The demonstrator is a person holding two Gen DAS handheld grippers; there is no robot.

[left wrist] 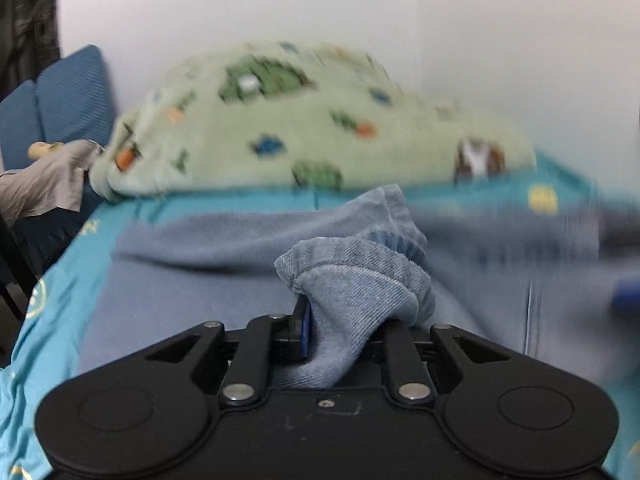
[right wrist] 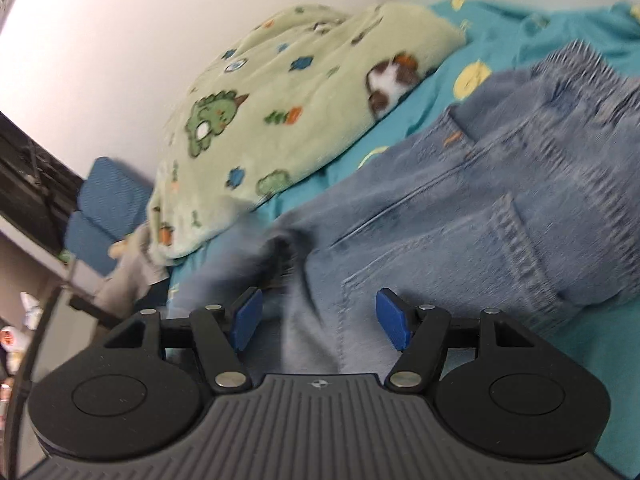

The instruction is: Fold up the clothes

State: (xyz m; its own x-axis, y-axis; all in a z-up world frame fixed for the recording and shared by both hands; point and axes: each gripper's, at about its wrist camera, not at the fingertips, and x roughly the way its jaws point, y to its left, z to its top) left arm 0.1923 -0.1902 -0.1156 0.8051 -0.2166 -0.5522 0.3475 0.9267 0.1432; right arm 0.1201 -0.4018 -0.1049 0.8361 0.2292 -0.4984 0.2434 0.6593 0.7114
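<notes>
2 grippers work over a pair of blue jeans (right wrist: 460,208) spread on the teal bedsheet (right wrist: 516,28). The left gripper (left wrist: 340,336) pinches a bunched hem of the jeans (left wrist: 360,280) between its fingers, the cloth lifted off the bed (much of the view is blurred). The right gripper (right wrist: 320,320) hangs just above the seat of the jeans with its blue pads (right wrist: 392,318) spread apart, holding nothing. A green dinosaur-print blanket (left wrist: 304,120) lies heaped along the bed's far edge by the wall.
</notes>
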